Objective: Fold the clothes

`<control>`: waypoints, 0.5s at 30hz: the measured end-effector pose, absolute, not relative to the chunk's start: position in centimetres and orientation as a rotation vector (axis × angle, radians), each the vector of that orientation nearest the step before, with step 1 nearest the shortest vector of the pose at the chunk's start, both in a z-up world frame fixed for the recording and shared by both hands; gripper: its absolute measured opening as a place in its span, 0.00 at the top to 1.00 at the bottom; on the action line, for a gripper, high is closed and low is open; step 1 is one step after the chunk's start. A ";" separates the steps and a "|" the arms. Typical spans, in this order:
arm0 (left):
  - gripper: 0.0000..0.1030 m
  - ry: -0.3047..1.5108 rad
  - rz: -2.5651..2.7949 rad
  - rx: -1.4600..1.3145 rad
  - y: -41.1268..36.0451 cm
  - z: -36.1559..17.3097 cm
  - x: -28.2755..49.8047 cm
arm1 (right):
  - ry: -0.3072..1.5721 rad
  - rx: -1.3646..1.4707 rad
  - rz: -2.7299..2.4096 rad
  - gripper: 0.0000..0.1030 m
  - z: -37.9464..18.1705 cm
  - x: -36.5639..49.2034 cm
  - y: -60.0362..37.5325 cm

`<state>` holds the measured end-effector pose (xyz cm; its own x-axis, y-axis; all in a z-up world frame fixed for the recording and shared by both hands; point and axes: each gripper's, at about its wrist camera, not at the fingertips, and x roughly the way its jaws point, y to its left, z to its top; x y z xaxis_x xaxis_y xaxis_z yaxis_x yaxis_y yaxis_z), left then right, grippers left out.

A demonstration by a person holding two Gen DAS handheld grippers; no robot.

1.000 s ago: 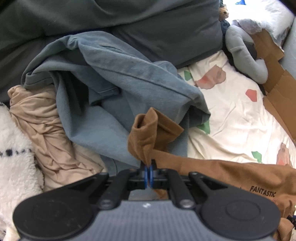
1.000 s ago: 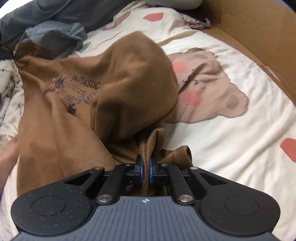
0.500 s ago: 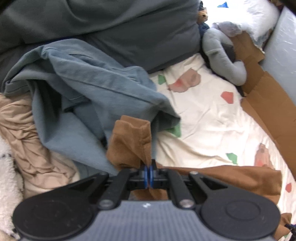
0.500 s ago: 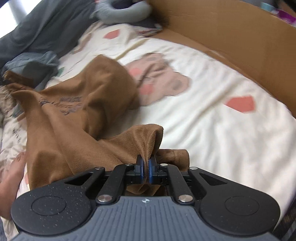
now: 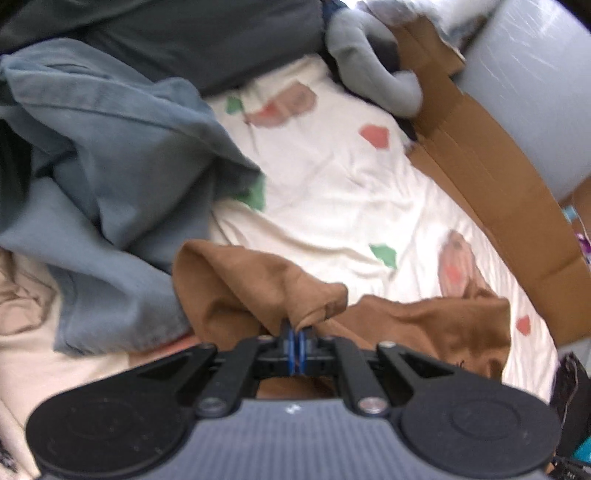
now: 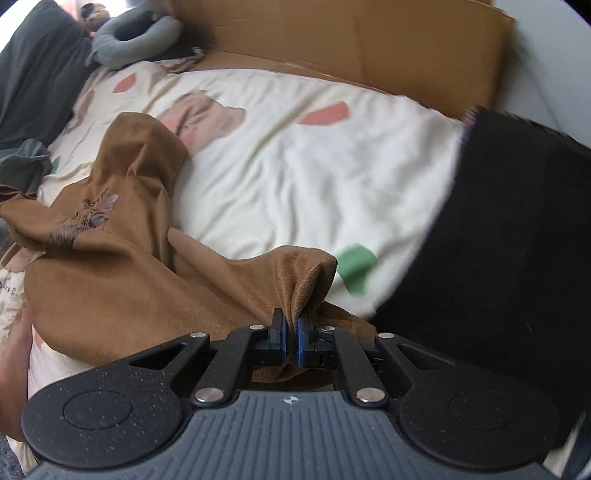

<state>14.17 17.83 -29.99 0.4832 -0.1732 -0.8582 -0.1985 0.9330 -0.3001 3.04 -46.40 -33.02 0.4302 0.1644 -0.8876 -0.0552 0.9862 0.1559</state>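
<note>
A brown printed shirt (image 6: 110, 273) lies crumpled on the cream patterned bedsheet (image 6: 295, 177). My right gripper (image 6: 291, 338) is shut on a bunched edge of it at the shirt's near right end. In the left wrist view my left gripper (image 5: 296, 345) is shut on another bunched edge of the brown shirt (image 5: 258, 291), which stretches off to the right. The shirt's print faces up in the right wrist view.
A blue-grey garment (image 5: 110, 177) and a beige one (image 5: 22, 302) are heaped at the left. A dark grey duvet (image 5: 166, 33) and a grey plush toy (image 5: 373, 74) lie at the back. Cardboard (image 6: 351, 40) lines the bed's far side. A black cloth (image 6: 498, 240) is at the right.
Both grippers have pulled back and swung rightwards, dragging the brown shirt away from the clothes heap and stretching it across the sheet. Both stay shut on it.
</note>
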 end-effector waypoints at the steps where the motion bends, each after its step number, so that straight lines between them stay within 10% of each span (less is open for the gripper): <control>1: 0.97 1.082 0.011 -0.387 17.7 -30.1 14.0 | 1.126 0.113 0.126 0.97 -33.0 2.5 -46.7; 15: 0.97 1.232 0.076 -0.381 19.7 -32.7 10.1 | 1.300 0.233 0.022 0.97 -35.8 -4.9 -48.8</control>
